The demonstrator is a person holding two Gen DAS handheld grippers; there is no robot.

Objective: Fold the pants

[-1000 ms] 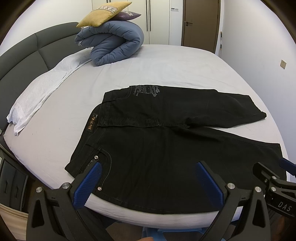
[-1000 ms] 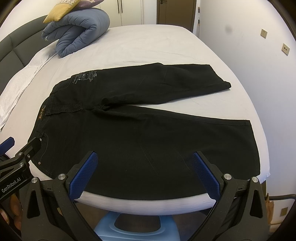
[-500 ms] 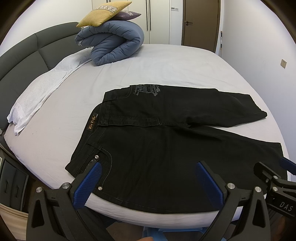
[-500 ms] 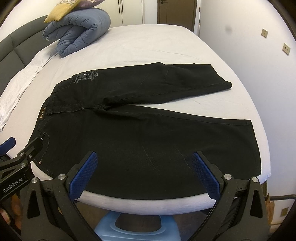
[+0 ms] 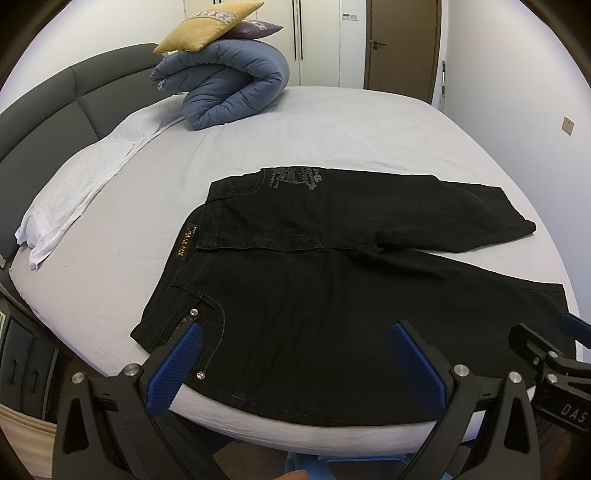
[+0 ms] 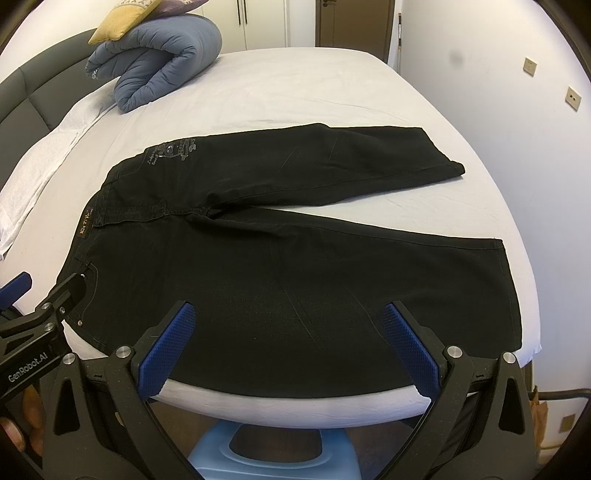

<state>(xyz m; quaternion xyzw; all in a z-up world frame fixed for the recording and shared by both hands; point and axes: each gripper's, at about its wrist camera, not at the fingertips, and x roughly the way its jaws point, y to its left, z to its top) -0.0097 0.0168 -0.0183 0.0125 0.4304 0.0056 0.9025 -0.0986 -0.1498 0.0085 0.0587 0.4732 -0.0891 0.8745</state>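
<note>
Black pants [image 5: 332, 266] lie flat on the bed, waistband to the left, both legs spread out to the right; they also show in the right wrist view [image 6: 295, 240]. My left gripper [image 5: 295, 336] is open and empty, above the near edge of the pants by the hip pocket. My right gripper [image 6: 291, 325] is open and empty, above the near leg at the bed's front edge. Each gripper shows at the side of the other's view.
The bed [image 5: 351, 122] has a white sheet and a dark headboard [image 5: 55, 107] on the left. A rolled blue duvet [image 5: 225, 88] with a yellow pillow [image 5: 210, 26] sits at the far left. A blue stool [image 6: 273, 458] stands below the bed's front edge.
Both grippers have drifted slightly; the pants sit a little lower in the views. Nothing was grasped or moved.
</note>
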